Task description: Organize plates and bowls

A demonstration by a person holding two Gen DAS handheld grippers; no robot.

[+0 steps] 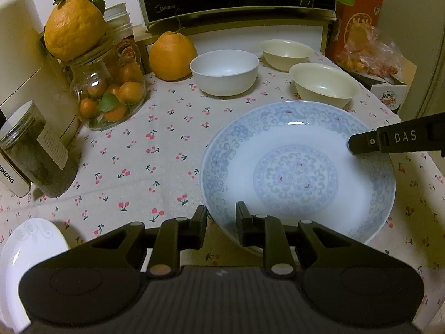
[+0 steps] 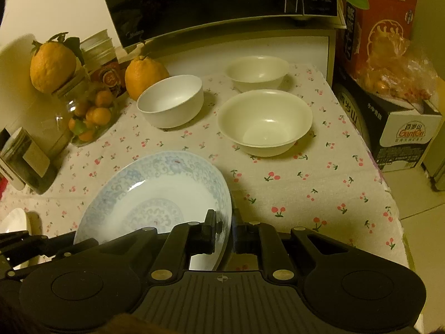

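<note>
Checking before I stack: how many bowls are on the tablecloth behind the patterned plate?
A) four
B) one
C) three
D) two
C: one white bowl and two cream bowls stand apart on the cloth beyond the blue-patterned plate.

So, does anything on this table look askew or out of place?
Yes: a large orange is balanced on top of a glass jar at the left edge of the table, an unsteady perch. The patterned plate sits tilted, its rim pinched by the right hand-held gripper.
</note>
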